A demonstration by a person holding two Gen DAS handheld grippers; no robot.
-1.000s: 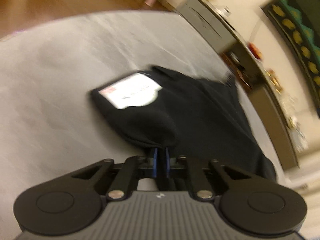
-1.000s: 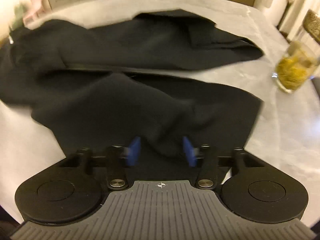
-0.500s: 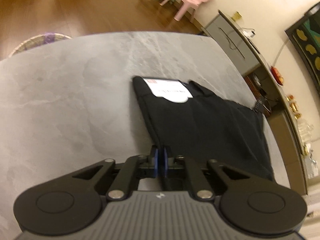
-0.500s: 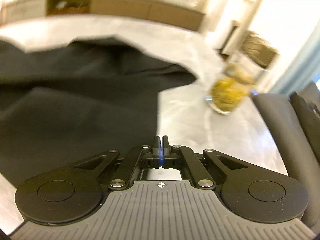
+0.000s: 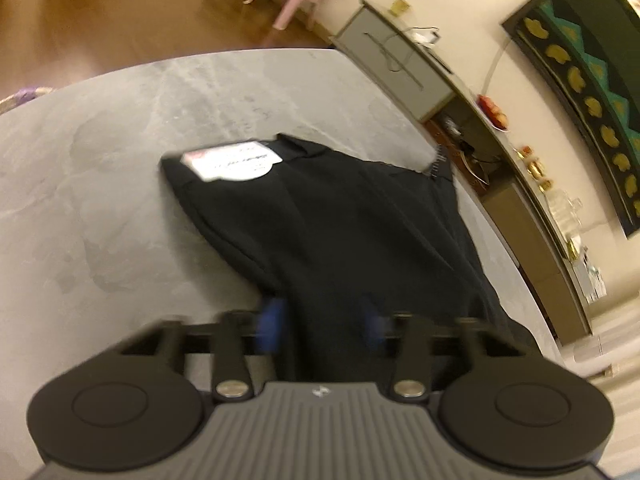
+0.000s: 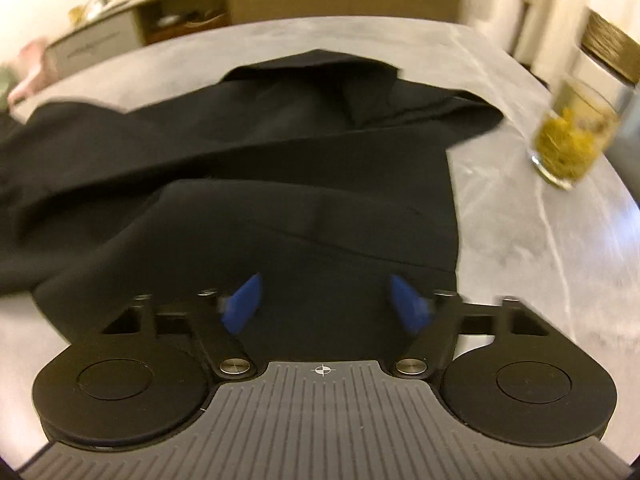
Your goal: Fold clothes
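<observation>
Left wrist view: a grey marble-patterned table [image 5: 120, 160] is filling the left of the frame. A black cloth garment [image 5: 360, 232] with a white paper label [image 5: 232, 160] is lying across the centre. The left gripper [image 5: 322, 320] at lower centre is standing with its blurred blue pads apart, black cloth running between them. A long wooden sideboard [image 5: 532, 216] is curving along the right. In the right wrist view the garment is spreading from the left edge to the centre. The right gripper [image 6: 324, 300] is opening its jaws over the cloth, gripping nothing. A glass jar of yellow contents [image 6: 572, 140] is standing at the right.
</observation>
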